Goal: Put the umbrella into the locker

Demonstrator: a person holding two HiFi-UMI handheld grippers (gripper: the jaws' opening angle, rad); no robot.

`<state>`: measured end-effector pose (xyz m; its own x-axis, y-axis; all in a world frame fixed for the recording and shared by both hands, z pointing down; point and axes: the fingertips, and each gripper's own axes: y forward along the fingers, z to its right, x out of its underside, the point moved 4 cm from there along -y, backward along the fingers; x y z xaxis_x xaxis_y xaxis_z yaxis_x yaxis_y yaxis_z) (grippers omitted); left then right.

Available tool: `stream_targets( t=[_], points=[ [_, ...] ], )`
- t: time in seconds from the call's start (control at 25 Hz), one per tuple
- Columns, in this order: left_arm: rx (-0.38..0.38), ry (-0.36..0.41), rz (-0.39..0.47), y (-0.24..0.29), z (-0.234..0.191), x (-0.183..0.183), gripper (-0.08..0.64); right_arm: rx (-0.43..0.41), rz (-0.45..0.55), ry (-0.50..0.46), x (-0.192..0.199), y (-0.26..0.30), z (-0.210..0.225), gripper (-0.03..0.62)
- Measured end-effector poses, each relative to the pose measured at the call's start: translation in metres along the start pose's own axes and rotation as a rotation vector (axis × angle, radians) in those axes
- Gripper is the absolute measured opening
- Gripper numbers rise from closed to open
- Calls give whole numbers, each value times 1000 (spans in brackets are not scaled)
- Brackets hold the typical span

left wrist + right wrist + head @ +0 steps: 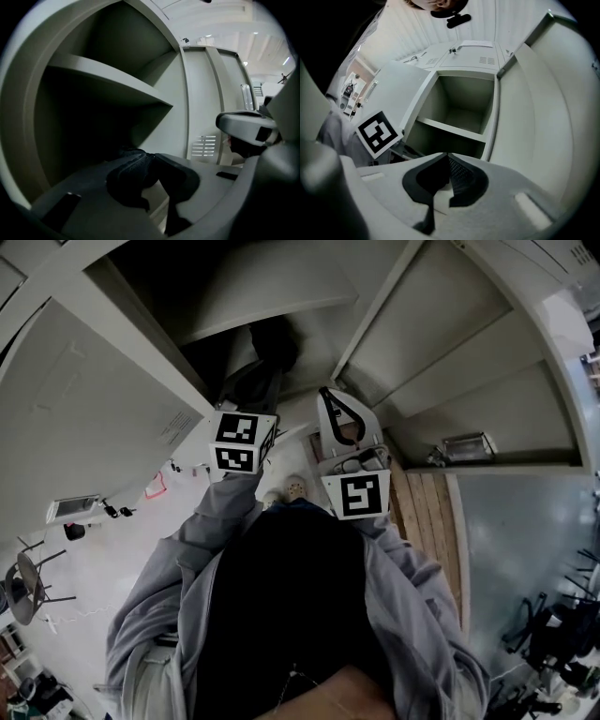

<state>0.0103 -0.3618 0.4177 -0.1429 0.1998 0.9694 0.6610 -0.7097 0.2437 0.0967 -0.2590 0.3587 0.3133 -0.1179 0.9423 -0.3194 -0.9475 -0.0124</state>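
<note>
Pointing lengthwise into the grey metal locker (pixel 161 129), a folded black umbrella (pixel 129 171) sits clamped in the left gripper (pixel 157 187); right gripper (pixel 447 161) closed, empty.

Left grey two-jaw gripper (pixel 151 174) is clamping a black folded umbrella (pixel 129 178). Right grey two-jaw gripper (pixel 447 159) is pressing its empty jaws together. Both grey-sleeved arms (pixel 214 526) are reaching forward.

The umbrella (pixel 267 357) reaches into the locker (pixel 464 93), under the shelf (pixel 450 129), with its near end between the left gripper's (pixel 152 185) jaws. The open door (pixel 84 418) stands left of the opening. The right gripper (pixel 447 157) sits just right of the left one, outside the locker.
</note>
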Motion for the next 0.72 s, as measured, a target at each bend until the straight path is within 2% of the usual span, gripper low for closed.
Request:
stream_targets(
  t=[0.28,0.52,0.72],
  points=[
    [-72,3,139,-49,1,-27,8,17,58,150,-20,13,9,4],
    [-152,-25,211,-93,2,-45,6,12,104,206,-31,16,9,5],
    [-171,-78,281,-120,7,-57,6,4,107,259,-38,14,7,5]
  ],
)
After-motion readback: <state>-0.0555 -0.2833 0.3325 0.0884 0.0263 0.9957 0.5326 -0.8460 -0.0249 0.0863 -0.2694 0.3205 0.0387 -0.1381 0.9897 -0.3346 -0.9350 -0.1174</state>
